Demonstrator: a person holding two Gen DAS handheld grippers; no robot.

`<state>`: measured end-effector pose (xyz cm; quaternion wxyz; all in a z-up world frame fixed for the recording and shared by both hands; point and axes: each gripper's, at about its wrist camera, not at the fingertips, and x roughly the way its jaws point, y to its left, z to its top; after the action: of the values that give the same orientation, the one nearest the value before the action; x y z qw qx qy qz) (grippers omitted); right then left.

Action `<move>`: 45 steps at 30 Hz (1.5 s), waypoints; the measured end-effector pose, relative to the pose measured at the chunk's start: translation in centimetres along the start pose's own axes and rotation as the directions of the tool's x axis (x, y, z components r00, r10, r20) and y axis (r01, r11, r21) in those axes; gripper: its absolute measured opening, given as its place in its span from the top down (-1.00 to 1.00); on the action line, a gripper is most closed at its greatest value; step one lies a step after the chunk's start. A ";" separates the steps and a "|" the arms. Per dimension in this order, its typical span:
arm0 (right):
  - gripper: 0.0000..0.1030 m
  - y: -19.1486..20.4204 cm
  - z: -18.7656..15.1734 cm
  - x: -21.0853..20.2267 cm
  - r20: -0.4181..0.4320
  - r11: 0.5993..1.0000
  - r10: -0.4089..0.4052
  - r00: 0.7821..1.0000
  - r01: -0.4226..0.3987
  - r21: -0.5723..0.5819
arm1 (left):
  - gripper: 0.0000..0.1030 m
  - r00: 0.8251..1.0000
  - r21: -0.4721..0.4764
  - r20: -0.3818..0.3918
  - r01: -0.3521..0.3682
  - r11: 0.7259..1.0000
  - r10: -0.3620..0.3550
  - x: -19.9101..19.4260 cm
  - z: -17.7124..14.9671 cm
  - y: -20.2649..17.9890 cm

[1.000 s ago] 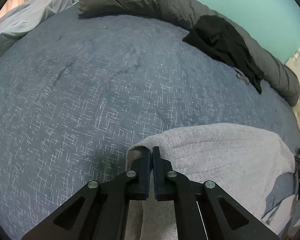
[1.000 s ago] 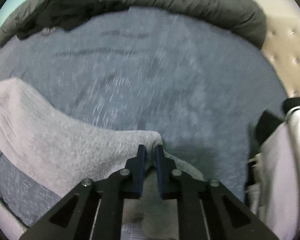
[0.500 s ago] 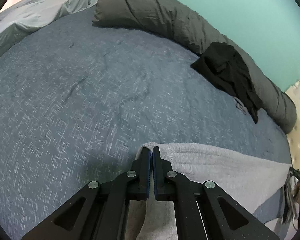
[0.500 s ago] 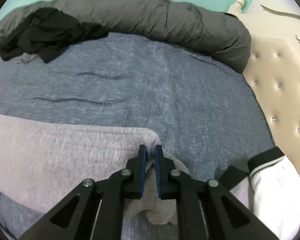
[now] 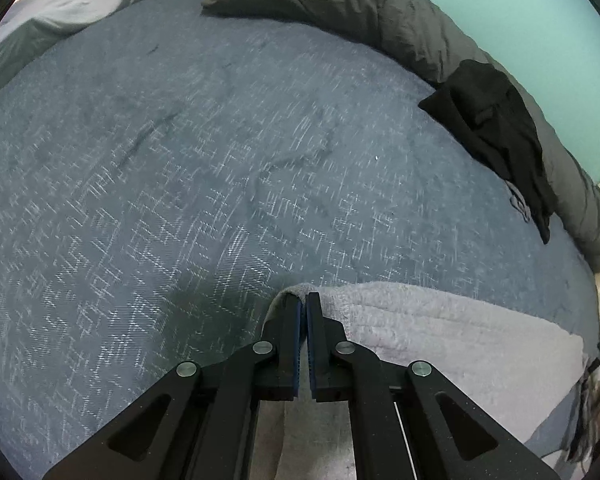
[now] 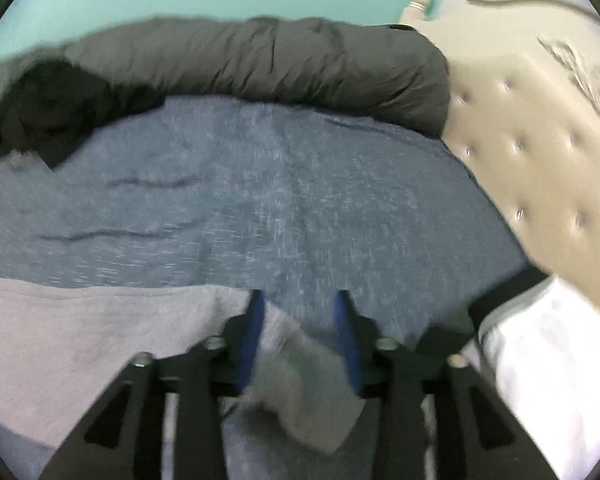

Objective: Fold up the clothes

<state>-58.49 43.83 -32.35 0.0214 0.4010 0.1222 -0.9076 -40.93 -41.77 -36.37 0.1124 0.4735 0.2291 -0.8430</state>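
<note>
Left wrist view: our left gripper [image 5: 304, 304] pinches the grey garment [image 5: 440, 328], lower centre, on the bed [image 5: 180, 184]; right gripper [image 6: 298, 300] spread. We lay that edge flat, square.

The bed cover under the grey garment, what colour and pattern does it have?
The bed cover is blue-grey with short white woven flecks, clearest in the left wrist view.

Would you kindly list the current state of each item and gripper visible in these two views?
left gripper: shut on the grey garment's corner.
right gripper: open, fabric loose between the fingers.
grey garment: spread flat on the bedspread.
black garment: crumpled against the rolled duvet.
</note>
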 end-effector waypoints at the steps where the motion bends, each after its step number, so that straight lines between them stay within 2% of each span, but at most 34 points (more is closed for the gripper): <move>1: -0.05 -0.4 -0.9 -0.9 0.007 0.999 0.025 1.000 -0.025 0.029 | 0.92 1.000 0.004 0.005 -0.003 1.000 0.003 -0.4 -0.1 -0.1; 3: -0.06 -0.8 -2.4 -1.8 0.012 0.997 0.052 0.999 -0.053 0.064 | 0.87 1.000 0.008 0.017 -0.012 1.000 0.012 -1.5 -0.5 -0.3; 6: -0.10 -0.7 -4.5 -1.3 -0.041 0.994 0.079 0.996 -0.075 0.076 | 0.74 0.999 0.015 0.036 -0.025 1.000 0.024 -3.2 -1.0 -0.5; 8: -0.11 -0.9 -5.1 -0.4 -0.070 0.995 0.053 0.996 -0.047 0.092 | 0.60 0.998 0.020 0.049 -0.034 0.999 0.033 -4.3 -1.4 -0.7; 16: -0.21 -2.0 -7.0 3.4 -0.190 0.987 -0.043 0.981 0.070 0.142 | 0.59 0.998 0.071 0.066 0.000 0.997 -0.004 -7.7 -4.8 -1.8; 18: -0.22 -1.8 -6.8 4.3 -0.208 0.990 -0.057 0.976 0.082 0.115 | 0.59 0.998 0.091 0.062 -0.004 0.996 -0.002 -7.7 -5.6 -2.2; 21: -0.22 -0.2 -6.6 5.7 -0.229 0.995 -0.101 0.968 0.104 -0.001 | 0.59 0.999 0.102 0.050 -0.006 0.995 0.001 -7.3 -6.6 -2.4; 23: 0.07 -0.2 -6.5 6.0 -0.235 0.997 -0.070 0.969 0.076 0.017 | 0.59 0.999 0.088 0.043 0.005 0.996 -0.008 -6.9 -6.9 -2.2; 24: 0.38 -0.3 -6.4 6.1 -0.235 0.998 -0.040 0.971 0.050 0.038 | 0.59 0.999 0.083 0.042 0.008 0.997 -0.011 -6.7 -6.9 -2.2; 26: 0.71 0.0 -6.2 6.1 -0.234 0.998 -0.014 0.972 0.028 0.057 | 0.59 0.999 0.079 0.041 0.009 0.997 -0.012 -6.4 -7.1 -2.2; 27: 0.81 0.1 -6.1 6.1 -0.234 0.998 -0.001 0.972 0.017 0.066 | 0.59 0.999 0.077 0.040 0.011 0.997 -0.015 -6.2 -7.1 -2.3; 31: 0.86 0.7 -5.3 4.9 -0.182 0.998 0.000 0.983 0.011 0.057 | 0.59 0.999 0.086 0.037 0.018 0.996 -0.021 -6.1 -7.4 -2.9; 34: 0.86 0.7 -3.4 2.3 -0.097 0.996 -0.085 0.992 0.085 -0.006 | 0.59 0.999 0.102 0.036 0.017 0.995 -0.021 -6.2 -7.5 -3.3; 37: 0.86 -0.1 -0.8 0.7 -0.056 0.975 -0.211 0.976 0.206 -0.088 | 0.59 0.999 0.103 0.038 0.021 0.994 -0.025 -6.3 -7.5 -3.5; 41: 0.86 -0.7 1.2 0.2 -0.082 0.929 -0.334 0.939 0.313 -0.197 | 0.59 0.999 0.102 0.036 0.026 0.994 -0.030 -6.5 -7.9 -3.7; 45: 0.85 -1.4 1.1 0.6 -0.126 0.901 -0.374 0.919 0.328 -0.283 | 0.59 0.999 0.111 0.016 0.033 0.993 -0.035 -6.2 -8.6 -4.1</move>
<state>-59.87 44.92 -31.83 -0.1024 0.4451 0.3102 -0.8338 -32.92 -34.13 -33.77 0.0736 0.4673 0.1892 -0.8605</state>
